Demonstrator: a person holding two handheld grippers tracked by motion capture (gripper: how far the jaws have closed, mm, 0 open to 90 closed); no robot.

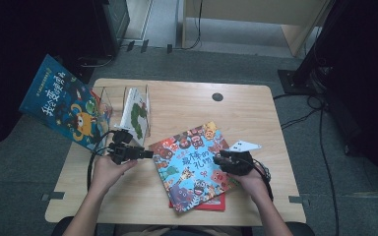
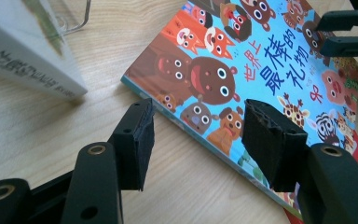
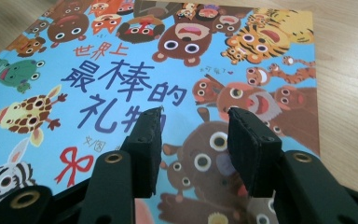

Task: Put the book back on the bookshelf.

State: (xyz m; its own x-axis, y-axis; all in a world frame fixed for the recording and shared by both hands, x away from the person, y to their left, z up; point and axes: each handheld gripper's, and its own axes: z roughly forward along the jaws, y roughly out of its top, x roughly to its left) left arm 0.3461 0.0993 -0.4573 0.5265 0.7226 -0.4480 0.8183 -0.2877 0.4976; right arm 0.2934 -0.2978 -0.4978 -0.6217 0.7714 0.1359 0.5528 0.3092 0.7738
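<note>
Pale wood grain covers the worktop [image 1: 256, 118], where a thin, glossy blue picture book [image 1: 193, 164] lies flat and askew on a red book [image 1: 211, 204], its edges free to grab. The left tool [image 2: 196, 135] hangs spread at its edge; the right tool [image 3: 195, 140], also spread, hovers above the cover.

A clear plastic book stand [image 1: 109, 98] sits at the far left of the pale wooden worktop [image 1: 256, 110], with a white book with a green cover picture [image 1: 136, 114] leaning in it; a dark blue picture book [image 1: 61, 101] tilts beside its left; a white paper scrap [image 1: 244, 145] lies to the right; a red book [image 1: 211, 203] lies flat near the front edge.
</note>
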